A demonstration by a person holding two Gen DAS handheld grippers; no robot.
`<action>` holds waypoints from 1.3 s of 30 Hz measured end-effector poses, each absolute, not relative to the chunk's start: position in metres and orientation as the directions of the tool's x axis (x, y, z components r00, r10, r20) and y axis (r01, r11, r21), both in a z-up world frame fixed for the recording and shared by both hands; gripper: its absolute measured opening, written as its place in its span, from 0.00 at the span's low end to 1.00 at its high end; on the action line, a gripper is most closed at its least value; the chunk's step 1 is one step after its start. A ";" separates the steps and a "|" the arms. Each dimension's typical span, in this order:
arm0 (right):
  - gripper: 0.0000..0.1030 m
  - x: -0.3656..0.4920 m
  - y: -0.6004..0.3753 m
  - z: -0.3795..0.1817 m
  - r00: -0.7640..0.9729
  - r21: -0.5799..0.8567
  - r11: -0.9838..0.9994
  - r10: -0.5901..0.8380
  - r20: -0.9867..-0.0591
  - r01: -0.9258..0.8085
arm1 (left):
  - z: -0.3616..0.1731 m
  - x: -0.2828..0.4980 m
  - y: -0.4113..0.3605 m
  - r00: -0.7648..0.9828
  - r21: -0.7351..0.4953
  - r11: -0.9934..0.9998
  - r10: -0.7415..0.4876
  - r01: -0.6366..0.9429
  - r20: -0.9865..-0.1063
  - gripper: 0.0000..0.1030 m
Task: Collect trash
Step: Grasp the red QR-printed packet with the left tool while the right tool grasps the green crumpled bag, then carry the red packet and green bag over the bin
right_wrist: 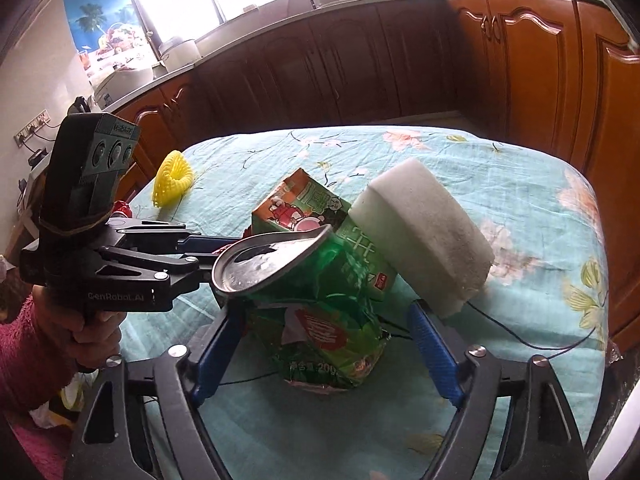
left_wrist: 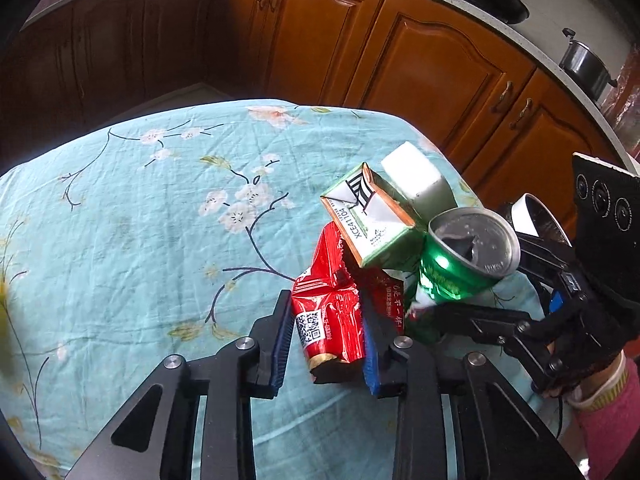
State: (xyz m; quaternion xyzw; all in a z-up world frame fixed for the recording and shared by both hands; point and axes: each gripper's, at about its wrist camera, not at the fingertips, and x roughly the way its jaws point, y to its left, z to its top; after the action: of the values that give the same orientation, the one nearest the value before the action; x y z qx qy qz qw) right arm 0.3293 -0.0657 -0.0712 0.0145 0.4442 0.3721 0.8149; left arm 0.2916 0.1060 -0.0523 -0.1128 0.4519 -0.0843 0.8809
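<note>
Clamping a red snack wrapper (left_wrist: 330, 320) between its blue pads, the left gripper (left_wrist: 326, 334) has its jaws drawn in close on the crumpled foil at the near right of a surface draped in a teal floral cloth (left_wrist: 140, 208). The right gripper (right_wrist: 326, 350) has its jaws spread wide either side of a crushed green can (right_wrist: 320, 312), with clear space showing at the right pad; whether the left pad touches the can cannot be told. The trash sits bunched together: a small drink carton (left_wrist: 368, 220) leans over the wrapper and against the can, a white foam block (right_wrist: 424, 236) rests against the carton, and a yellow foam fruit net (right_wrist: 173, 178) lies well apart near the far left edge. The risk from here, on this showing, is the pile itself: pulling the wrapper away could drag out the carton's support and tip it or roll the can toward the cloth's edge, while a dented, slanting can may slip sideways if the wide jaws close unevenly. The can's lid is peeled partly open and only dark hollow shows inside; whether liquid remains cannot be told, and any left could spill on the cloth. No bin or bag for the trash is in view.
</note>
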 end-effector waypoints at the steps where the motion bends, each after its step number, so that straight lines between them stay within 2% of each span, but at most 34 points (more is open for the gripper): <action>1: 0.55 0.328 -0.064 -0.071 0.325 0.355 0.720 0.621 -0.714 -0.596 | -0.051 0.288 0.107 0.584 -0.265 0.963 -0.239 0.042 -0.776 0.24; 2: 0.46 0.328 -0.063 -0.071 0.329 0.344 0.727 0.610 -0.721 -0.595 | -0.050 0.283 0.109 0.591 -0.255 0.966 -0.225 0.034 -0.774 0.24; 5: 0.33 0.318 -0.062 -0.067 0.340 0.341 0.728 0.613 -0.713 -0.595 | -0.047 0.267 0.117 0.608 -0.264 0.965 -0.216 0.011 -0.764 0.22; 12: 0.32 0.285 -0.071 -0.056 0.400 0.357 0.766 0.601 -0.692 -0.534 | -0.043 0.224 0.125 0.638 -0.319 0.948 -0.230 -0.026 -0.735 0.20; 20: 0.31 0.246 -0.106 -0.044 0.508 0.385 0.840 0.539 -0.671 -0.383 | -0.025 0.193 0.106 0.654 -0.366 0.930 -0.284 0.011 -0.701 0.20; 30: 0.31 0.208 -0.178 -0.035 0.615 0.403 0.895 0.429 -0.662 -0.190 | -0.017 0.198 0.058 0.645 -0.376 0.919 -0.358 0.117 -0.675 0.20; 39: 0.31 0.186 -0.226 -0.025 0.677 0.392 0.916 0.342 -0.652 -0.086 | -0.009 0.212 0.009 0.627 -0.364 0.908 -0.410 0.209 -0.663 0.20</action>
State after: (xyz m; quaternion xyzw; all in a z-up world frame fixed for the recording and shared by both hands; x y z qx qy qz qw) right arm 0.1860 -0.2262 -0.0245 0.1668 0.3841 0.1190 0.9003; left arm 0.2118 0.0088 -0.0086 -0.1271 0.3957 -0.1734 0.8929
